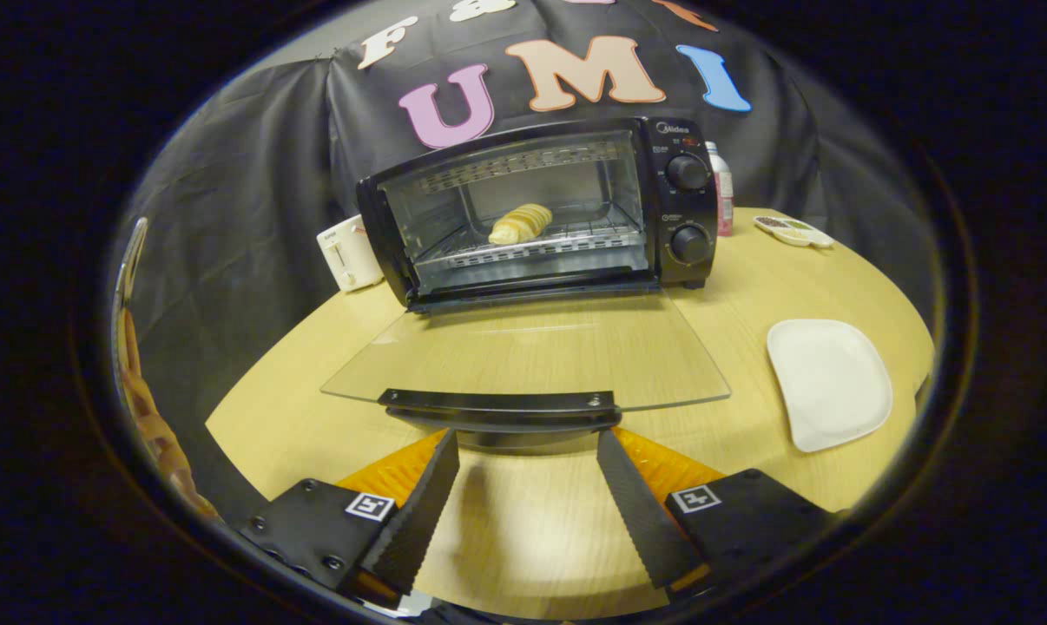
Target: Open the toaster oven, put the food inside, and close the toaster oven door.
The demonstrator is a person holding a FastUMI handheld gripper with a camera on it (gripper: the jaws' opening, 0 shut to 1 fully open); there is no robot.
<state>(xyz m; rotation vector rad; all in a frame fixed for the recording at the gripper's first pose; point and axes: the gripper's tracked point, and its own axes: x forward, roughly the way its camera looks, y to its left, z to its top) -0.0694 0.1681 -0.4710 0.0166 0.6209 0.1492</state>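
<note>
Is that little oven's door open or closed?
Open. The glass door lies flat before the oven, bread on its rack; the open gripper is behind its handle.

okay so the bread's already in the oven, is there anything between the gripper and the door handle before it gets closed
Nothing visible. The gripper is open, its fingers just short of the handle of the lowered glass door, with only bare table between. The white plate sits off to the side.

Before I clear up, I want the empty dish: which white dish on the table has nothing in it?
The large square plate, right of the open glass door. The small dish beyond it holds dark bits. Gripper open below the door handle.
</note>
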